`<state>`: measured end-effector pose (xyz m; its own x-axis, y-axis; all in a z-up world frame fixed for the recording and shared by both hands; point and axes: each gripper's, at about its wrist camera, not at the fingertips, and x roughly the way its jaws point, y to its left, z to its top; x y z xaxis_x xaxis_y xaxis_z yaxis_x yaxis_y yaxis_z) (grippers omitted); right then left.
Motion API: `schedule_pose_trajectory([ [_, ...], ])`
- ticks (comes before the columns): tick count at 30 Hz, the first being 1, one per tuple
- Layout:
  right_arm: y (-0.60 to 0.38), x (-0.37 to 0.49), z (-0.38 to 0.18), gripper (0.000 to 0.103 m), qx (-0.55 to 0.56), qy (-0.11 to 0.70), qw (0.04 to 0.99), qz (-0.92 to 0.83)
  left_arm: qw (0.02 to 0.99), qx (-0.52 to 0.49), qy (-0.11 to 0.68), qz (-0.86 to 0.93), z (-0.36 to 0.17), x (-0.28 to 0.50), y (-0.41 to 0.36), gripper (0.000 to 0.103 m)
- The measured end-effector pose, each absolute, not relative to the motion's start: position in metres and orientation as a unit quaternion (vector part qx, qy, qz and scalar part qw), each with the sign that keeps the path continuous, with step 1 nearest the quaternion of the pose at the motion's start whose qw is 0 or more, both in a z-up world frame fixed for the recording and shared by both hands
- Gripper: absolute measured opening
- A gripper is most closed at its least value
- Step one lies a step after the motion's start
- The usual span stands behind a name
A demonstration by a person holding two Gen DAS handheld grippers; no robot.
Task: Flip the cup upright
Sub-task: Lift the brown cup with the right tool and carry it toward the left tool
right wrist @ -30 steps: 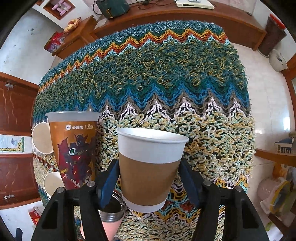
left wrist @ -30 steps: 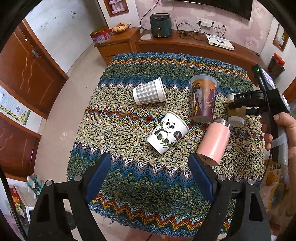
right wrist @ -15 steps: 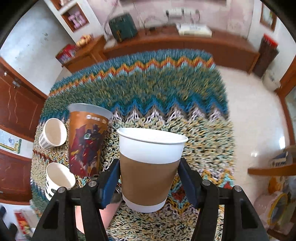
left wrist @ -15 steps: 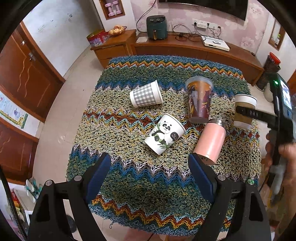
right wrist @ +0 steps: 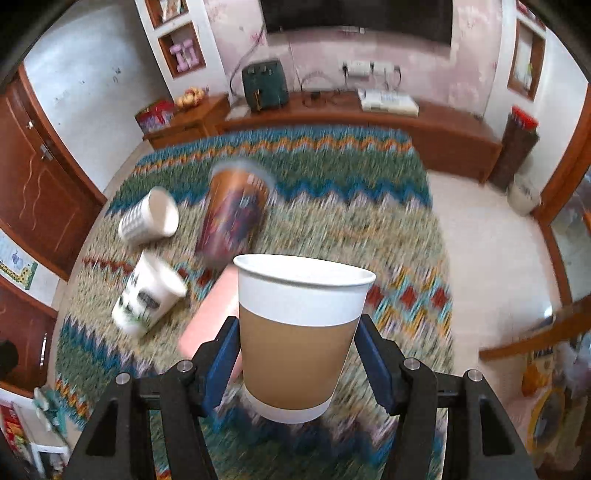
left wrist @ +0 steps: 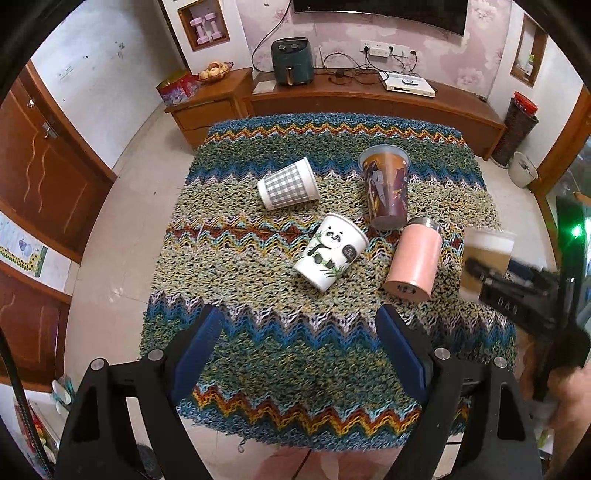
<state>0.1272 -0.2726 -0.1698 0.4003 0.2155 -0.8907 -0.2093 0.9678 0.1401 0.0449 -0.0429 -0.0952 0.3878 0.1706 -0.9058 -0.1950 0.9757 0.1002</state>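
Brown-sleeved cup (right wrist: 301, 332) (upright, clamped by right gripper (right wrist: 295, 360)) has lifted off the cloth (left wrist: 258, 258).

Pale tiled floor (left wrist: 122, 206); pink floral wall (left wrist: 332, 33); long wooden sideboard (left wrist: 369, 103)

Zigzag knit cloth (left wrist: 258, 236) covers table; green air fryer (left wrist: 292, 62) on wooden sideboard (left wrist: 369, 99); fruit bowl (left wrist: 215, 71) far left.

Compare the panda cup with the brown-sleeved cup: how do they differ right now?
The panda cup lies on its side on the table cover; the brown-sleeved cup is upright, held between the right tongs. The panda cup is white with a printed panda; the brown-sleeved cup is plain white with a brown band. Both are paper cups.
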Motion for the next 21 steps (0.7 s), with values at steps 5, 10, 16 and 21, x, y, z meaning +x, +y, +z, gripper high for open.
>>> schedule_pose_trajectory([
  [5,-0.253,0.093,-0.184,0.063,0.023,0.567,0.813,0.127,0.834,-0.013,0.542,0.106,-0.094,0.029,-0.027,0.088],
  [10,-0.223,0.063,-0.198,0.063,0.053,0.608,0.778,0.147,0.832,-0.015,0.546,0.099,-0.098,0.017,-0.013,0.088],
  [16,-0.187,0.041,-0.218,0.063,0.077,0.646,0.742,0.16,0.828,-0.011,0.553,0.088,-0.106,0.006,0.001,0.088],
  [21,-0.167,0.031,-0.226,0.064,0.073,0.657,0.733,0.159,0.825,-0.012,0.559,0.088,-0.115,0.0,0.013,0.088],
])
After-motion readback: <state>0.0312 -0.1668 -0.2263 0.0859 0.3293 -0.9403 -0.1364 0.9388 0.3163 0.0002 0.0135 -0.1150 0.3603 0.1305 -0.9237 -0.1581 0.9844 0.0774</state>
